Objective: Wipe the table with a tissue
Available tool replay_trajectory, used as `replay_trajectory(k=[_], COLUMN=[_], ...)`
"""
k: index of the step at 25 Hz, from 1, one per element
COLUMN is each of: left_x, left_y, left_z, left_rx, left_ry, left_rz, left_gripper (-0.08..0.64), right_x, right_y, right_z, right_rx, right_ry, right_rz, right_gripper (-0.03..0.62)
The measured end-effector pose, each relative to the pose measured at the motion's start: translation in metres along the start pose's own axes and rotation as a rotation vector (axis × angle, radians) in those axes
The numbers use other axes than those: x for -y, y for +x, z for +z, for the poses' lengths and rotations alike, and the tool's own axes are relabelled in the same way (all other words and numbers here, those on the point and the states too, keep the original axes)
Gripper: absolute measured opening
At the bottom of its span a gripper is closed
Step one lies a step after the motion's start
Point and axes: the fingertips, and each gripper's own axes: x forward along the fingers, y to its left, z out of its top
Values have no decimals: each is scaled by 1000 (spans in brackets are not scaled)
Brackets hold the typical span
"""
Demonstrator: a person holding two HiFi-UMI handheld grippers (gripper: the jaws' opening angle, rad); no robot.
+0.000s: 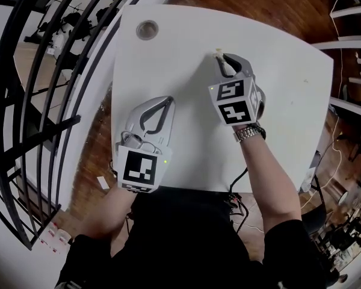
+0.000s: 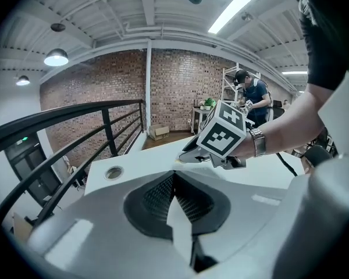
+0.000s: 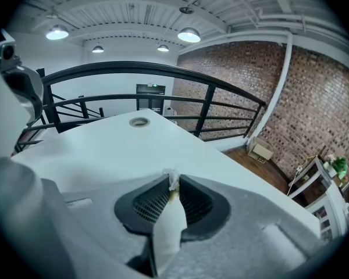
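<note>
A small crumpled white tissue with a yellowish stain sticks out from the tips of my right gripper, which is shut on it and presses it to the white table near the middle. In the right gripper view the tissue pokes up between the meeting tips of the right gripper. My left gripper rests low over the table's front left part, shut with nothing in it. Seen from the left gripper, the right gripper lies ahead and to the right.
A round grommet hole sits near the table's far left corner. A black railing runs along the left side. White shelving stands to the right. A cable hangs at the front edge. A person stands far behind.
</note>
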Motion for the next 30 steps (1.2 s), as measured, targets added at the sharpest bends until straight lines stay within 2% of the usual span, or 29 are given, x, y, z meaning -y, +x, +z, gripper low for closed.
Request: replay_trajectory(k=[15, 30], left_x=[-3, -9], left_y=[30, 36], left_z=[-8, -7], left_rx=[-42, -52], left_ry=[-11, -2], left_rz=[-18, -25], left_gripper=[17, 17], right_x=[9, 21], right_y=[29, 35], right_z=[-8, -5], right_rx=[-27, -36], right_ry=[6, 7], right_rz=[42, 12], right_gripper=[44, 44])
